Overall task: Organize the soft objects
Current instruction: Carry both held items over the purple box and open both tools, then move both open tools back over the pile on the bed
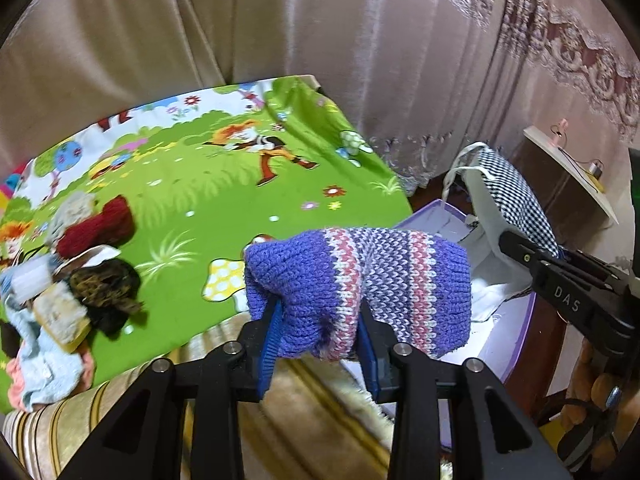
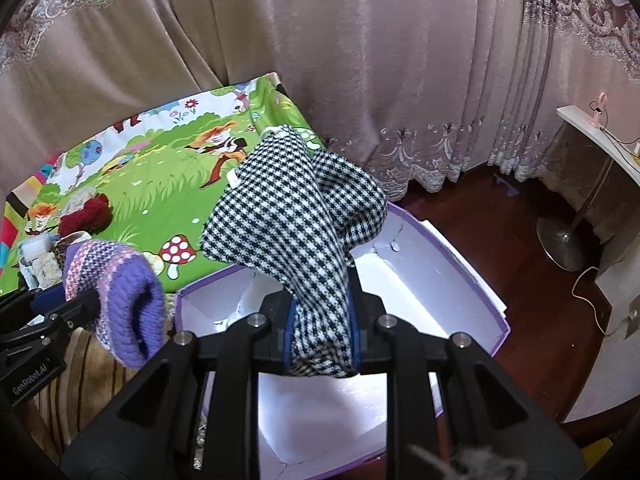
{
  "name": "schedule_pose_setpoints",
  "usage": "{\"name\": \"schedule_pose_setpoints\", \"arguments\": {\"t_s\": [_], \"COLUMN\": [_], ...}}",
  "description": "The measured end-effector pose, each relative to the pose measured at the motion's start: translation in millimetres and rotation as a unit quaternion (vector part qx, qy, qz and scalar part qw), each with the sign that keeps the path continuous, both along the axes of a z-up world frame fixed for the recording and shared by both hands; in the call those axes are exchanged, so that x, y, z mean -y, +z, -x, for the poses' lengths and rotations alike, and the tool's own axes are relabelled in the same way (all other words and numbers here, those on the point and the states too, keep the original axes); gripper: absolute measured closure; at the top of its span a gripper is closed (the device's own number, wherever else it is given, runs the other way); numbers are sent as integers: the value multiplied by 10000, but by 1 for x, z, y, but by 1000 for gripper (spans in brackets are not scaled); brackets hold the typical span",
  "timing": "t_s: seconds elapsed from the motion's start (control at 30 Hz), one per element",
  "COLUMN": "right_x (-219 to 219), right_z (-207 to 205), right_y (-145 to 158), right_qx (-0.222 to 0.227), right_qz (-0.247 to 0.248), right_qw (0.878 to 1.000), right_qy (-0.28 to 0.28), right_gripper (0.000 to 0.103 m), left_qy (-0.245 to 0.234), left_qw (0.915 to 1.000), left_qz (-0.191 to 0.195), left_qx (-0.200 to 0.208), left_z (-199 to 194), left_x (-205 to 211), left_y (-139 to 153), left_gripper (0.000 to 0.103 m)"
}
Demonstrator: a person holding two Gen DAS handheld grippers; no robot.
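Holding a knitted purple hat [image 1: 356,280] and a checked cloth [image 2: 296,216], both fingers were closed above the box [image 2: 472,280]; a pile [image 1: 80,280] remained at the mat's [image 1: 224,184] left edge.

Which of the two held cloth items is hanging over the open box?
The black-and-white checked cloth in the right gripper; the purple striped knit hangs beside the box.

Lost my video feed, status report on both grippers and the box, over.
Left gripper shut on purple knit hat. Right gripper shut on houndstooth cloth, above open purple box. More soft items on green mat. Nothing blocking.
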State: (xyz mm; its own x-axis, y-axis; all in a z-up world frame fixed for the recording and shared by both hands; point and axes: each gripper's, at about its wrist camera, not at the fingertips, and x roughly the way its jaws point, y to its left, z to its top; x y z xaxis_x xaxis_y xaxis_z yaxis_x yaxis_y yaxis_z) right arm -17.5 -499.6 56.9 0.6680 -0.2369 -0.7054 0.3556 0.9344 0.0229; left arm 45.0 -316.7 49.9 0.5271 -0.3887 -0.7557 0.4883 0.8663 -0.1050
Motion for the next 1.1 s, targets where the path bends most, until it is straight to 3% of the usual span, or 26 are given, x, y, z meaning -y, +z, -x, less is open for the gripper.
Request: {"name": "schedule_pose_setpoints", "arguments": {"t_s": [0.07,0.17,0.4,0.57,0.7,0.9,1.1], "right_x": [1,2,-1,-9,-23,-55,-85], "right_z": [-2,-1,1,3,0,-6,-13], "right_y": [-1,0,5,13,19,23,29], "right_qx": [-17,15,96,275,446,602,640], "right_qz": [-18,21,138,194,64,9,-53], "right_qw": [10000,10000,9998,9994,9983,9942,9896], "right_qy": [-42,-88,-106,10,373,893,1289], "right_gripper": [61,38,31,19,18,18,18], "left_qy": [-76,-75,269,534,607,842,1301], "left_qw": [9999,9999,9984,9966,9950,9945,9877], "left_qz": [59,138,362,488,683,629,873], "left_qx": [-31,-19,-356,-389,-402,-43,-4], "left_z": [-2,-3,-11,-12,-7,5,13], "left_x": [6,8,-15,-41,-65,-102,-158], "left_y": [-1,-1,-5,-4,-1,9,8], "left_gripper": [48,37,37,37,37,37,37]}}
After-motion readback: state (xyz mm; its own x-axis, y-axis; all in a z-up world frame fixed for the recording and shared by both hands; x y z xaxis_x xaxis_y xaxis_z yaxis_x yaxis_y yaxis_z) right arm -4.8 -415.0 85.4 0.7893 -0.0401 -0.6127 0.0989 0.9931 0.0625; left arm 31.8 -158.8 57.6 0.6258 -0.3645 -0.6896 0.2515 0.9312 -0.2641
